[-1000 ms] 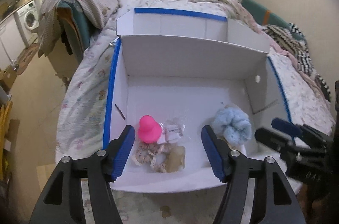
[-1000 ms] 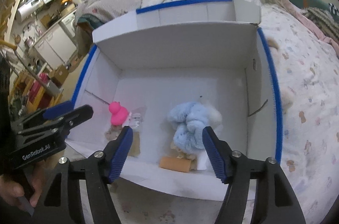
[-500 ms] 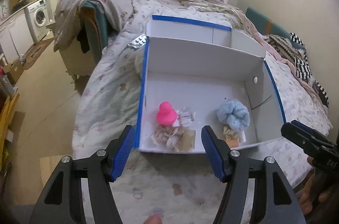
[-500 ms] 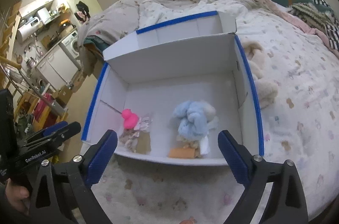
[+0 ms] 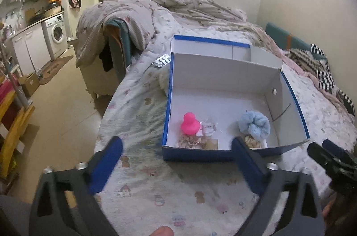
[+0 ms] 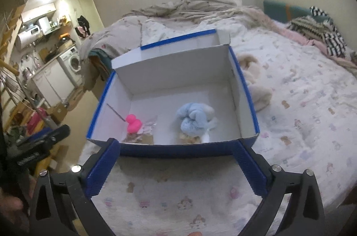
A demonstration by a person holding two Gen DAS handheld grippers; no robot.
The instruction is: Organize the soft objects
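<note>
A blue-edged white cardboard box (image 5: 223, 79) (image 6: 183, 70) lies open on the bed. Inside it are a pink rubber duck (image 5: 189, 123) (image 6: 133, 123), a light blue fluffy scrunchie (image 5: 256, 125) (image 6: 194, 118), a beige scrunchie (image 5: 189, 141) and small packets (image 5: 208, 126). My left gripper (image 5: 177, 163) is open and empty, held back in front of the box. My right gripper (image 6: 178, 165) is open and empty, also in front of the box. Each gripper shows at the edge of the other's view.
A cream plush toy (image 6: 256, 84) lies on the bedsheet right of the box. A pill blister pack (image 5: 161, 60) lies left of the box's back. Rumpled blankets (image 5: 178, 10) cover the far bed. A washing machine (image 5: 55, 35) and kitchen units stand left.
Both grippers have pulled back and up from the box, and their jaws have opened wider. The box and its contents have not moved.
</note>
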